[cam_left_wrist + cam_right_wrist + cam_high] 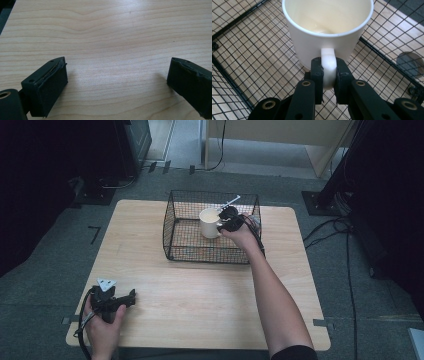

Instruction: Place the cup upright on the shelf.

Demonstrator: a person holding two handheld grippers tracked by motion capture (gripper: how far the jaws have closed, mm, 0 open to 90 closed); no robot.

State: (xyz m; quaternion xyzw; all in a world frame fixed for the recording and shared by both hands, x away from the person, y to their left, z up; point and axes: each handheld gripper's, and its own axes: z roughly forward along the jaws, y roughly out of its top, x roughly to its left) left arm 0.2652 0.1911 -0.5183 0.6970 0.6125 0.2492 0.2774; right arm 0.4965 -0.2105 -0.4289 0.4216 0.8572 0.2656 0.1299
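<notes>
White mug (327,27) upper centre, inside wire basket (175,222) on bench (200,295) — handle pinched firmly by right claw (329,72). Lift-out or set-down: hard to tell. Left claw (117,82) lower left — spread wide, empty.

both grippers are black: the left gripper (131,296) carries a grey three-cornered plate (106,283) on top and a black cable (81,322) trailing from its body, and its two blocky jaws have worn pads (53,68) peeling at the edges, with small screw holes in the housings. the right gripper (329,72) has flat linkage arms joined by brass-coloured rivets (306,83). the person's right forearm is bare down to a dark sleeve (295,353) at the frame's bottom edge.
</notes>
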